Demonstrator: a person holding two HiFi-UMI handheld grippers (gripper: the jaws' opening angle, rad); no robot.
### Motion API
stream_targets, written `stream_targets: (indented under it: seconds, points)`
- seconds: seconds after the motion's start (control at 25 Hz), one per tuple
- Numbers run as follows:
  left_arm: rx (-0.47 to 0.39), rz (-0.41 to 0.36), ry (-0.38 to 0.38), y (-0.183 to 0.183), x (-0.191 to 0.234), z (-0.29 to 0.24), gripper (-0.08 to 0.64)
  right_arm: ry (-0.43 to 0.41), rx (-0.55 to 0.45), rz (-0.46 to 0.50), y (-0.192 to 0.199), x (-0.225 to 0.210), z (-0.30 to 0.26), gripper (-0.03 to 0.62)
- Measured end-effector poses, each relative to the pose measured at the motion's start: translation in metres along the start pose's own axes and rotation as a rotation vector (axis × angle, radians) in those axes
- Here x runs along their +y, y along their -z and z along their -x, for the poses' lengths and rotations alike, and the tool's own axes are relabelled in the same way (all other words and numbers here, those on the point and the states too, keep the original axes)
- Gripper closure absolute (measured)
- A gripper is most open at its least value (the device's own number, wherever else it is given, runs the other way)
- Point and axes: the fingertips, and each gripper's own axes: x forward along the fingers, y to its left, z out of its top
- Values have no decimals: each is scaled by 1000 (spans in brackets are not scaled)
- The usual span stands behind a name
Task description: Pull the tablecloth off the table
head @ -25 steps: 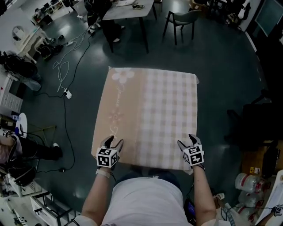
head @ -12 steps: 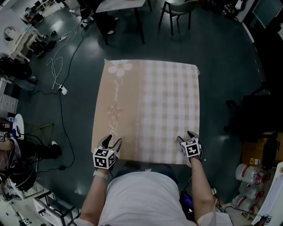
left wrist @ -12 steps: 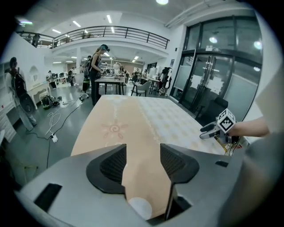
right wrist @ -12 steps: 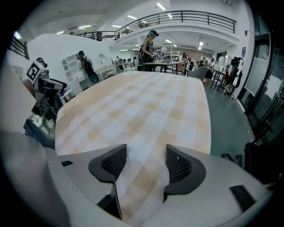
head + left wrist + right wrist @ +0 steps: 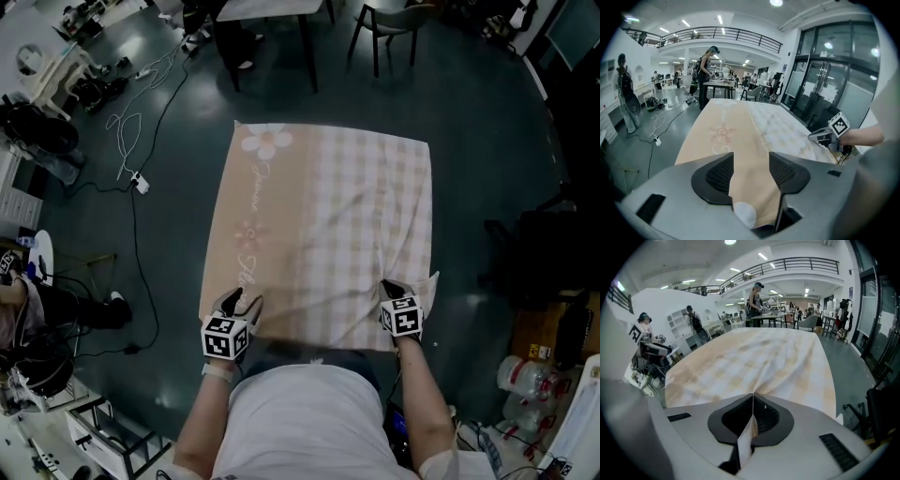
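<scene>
The tablecloth point(image 5: 319, 225), beige on its left half and checked on its right, covers a square table. My right gripper point(image 5: 389, 287) is at the near right edge. Its jaws have just closed on a pinched fold of the cloth point(image 5: 754, 357), which stands upright between the pads of that gripper point(image 5: 753, 397). Creases run from the grip across the checked part. My left gripper point(image 5: 239, 302) sits at the near left edge. Its jaws point(image 5: 751, 161) stand open, with the cloth's edge point(image 5: 736, 126) lying loose between them, touching neither pad.
A dark table point(image 5: 272, 9) and a chair point(image 5: 394, 23) stand beyond the far edge. Cables point(image 5: 141, 122) and a power strip point(image 5: 141, 183) lie on the floor at left. Boxes and bottles point(image 5: 525, 375) are at the near right. A person point(image 5: 705, 65) stands at the far table.
The right gripper's jaws went from open to shut on the cloth's near right edge and sank a little. The cloth now puckers toward it. The left gripper has stayed put.
</scene>
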Motion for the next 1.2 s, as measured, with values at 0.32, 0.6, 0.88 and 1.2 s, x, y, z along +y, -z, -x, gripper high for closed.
stream_targets:
  seconds: [0.32,0.6,0.88,1.2]
  points:
    - [3,1,-12,7,-6,3,339,-211,-134,78,-68,92,-7,566]
    - [-9,13,-45,12,-9,11,339,-364,-184,175,-118,175,-32,566]
    - [-17,40,-68,17,6,25,339,-432,-148,248,-144,239,-62,563]
    - [-21,44,-37,13,12,26,339,-445,-109,249,-149,243,-50,495]
